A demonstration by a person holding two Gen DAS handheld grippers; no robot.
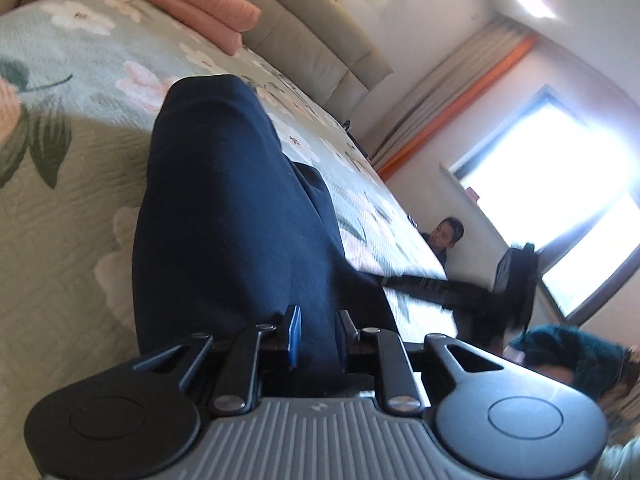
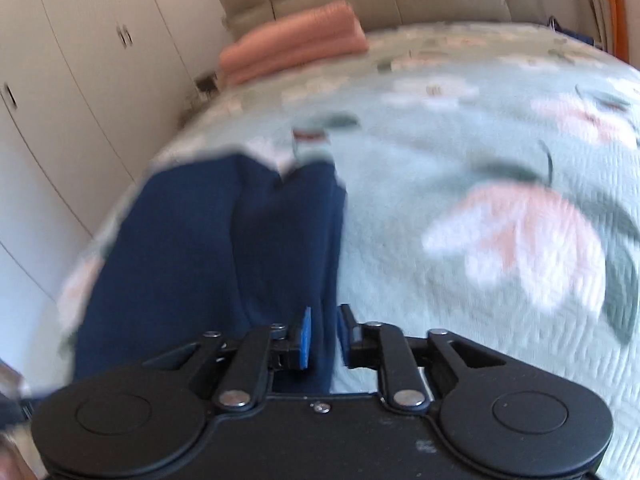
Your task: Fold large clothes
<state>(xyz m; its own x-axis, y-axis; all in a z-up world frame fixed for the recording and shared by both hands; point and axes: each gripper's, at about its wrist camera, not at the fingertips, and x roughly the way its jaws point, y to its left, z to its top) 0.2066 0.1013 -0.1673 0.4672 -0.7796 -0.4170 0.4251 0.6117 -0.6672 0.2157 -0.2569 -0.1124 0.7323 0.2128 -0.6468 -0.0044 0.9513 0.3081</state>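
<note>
A dark navy garment (image 1: 224, 208) lies stretched along the floral quilted bed (image 1: 60, 240). My left gripper (image 1: 318, 332) is shut on the near edge of the garment, the cloth pinched between its blue pads. In the right wrist view the same navy garment (image 2: 208, 256) hangs in folds over the bed (image 2: 480, 160). My right gripper (image 2: 323, 334) is shut on its right edge. The right gripper shows blurred in the left wrist view (image 1: 516, 276), at the bed's far side.
A folded pink blanket (image 1: 192, 4) lies near the beige headboard (image 1: 320, 36); it also shows in the right wrist view (image 2: 292, 44). White wardrobe doors (image 2: 60, 80) stand left of the bed. A person (image 1: 444, 236) sits beyond the bed under a bright window (image 1: 560, 184).
</note>
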